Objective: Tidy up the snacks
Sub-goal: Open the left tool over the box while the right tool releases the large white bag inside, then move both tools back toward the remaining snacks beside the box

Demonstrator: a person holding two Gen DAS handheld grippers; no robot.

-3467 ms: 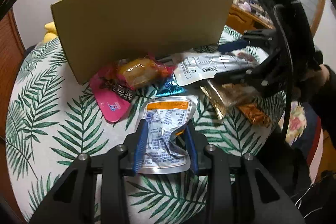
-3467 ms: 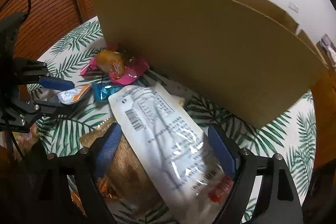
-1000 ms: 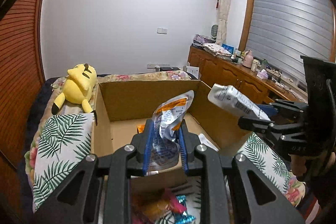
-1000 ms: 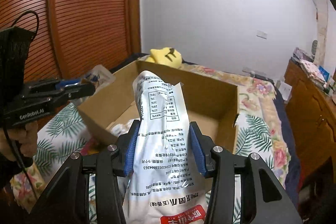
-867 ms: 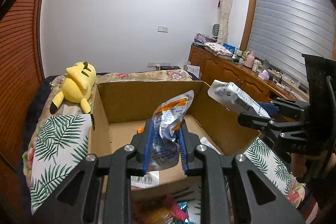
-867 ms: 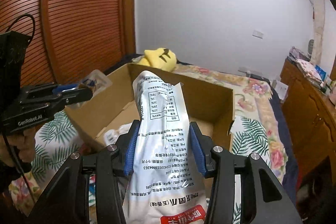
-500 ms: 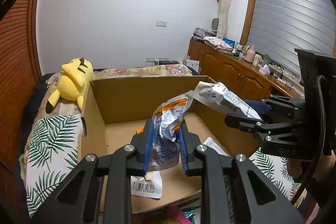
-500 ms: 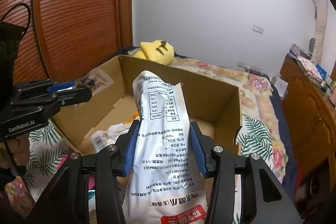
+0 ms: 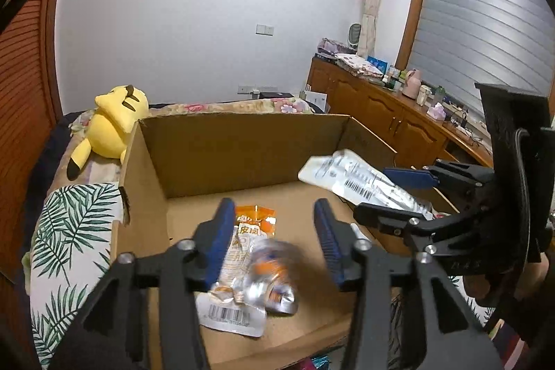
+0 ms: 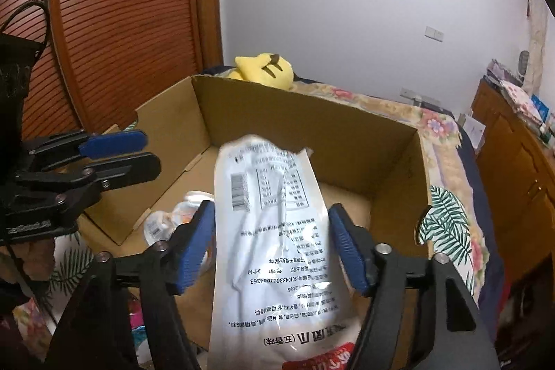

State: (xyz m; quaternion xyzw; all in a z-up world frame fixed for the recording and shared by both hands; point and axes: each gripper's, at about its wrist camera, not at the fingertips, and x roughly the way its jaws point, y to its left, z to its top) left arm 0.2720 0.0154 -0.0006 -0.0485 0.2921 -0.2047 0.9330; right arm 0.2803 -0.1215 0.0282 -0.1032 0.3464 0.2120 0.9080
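Note:
An open cardboard box [image 9: 242, 148] [image 10: 312, 127] stands below both grippers. My left gripper [image 9: 274, 236] [image 10: 138, 155] hangs over its near left part. Its jaws are opening with nothing pressed between them. The small silver and orange packet [image 9: 270, 286] is blurred below the pads, dropping onto an orange and white packet [image 9: 248, 231] on the box floor. My right gripper [image 10: 272, 245] [image 9: 374, 193] is over the box's right side and its jaws are opening too. The long white packet [image 10: 274, 224] [image 9: 347, 175] still lies between the pads, which stand slightly off its edges.
A yellow plush toy [image 9: 114, 123] [image 10: 267, 68] lies behind the box. The palm-leaf tablecloth [image 9: 69, 231] shows to the left of the box. A wooden sideboard [image 9: 399, 120] with clutter runs along the right wall. Some snacks [image 10: 135, 314] lie in front of the box.
Both grippers have come forward and down over the box. Both pairs of jaws have spread. The small packet has left the left pads and the white packet has come loose.

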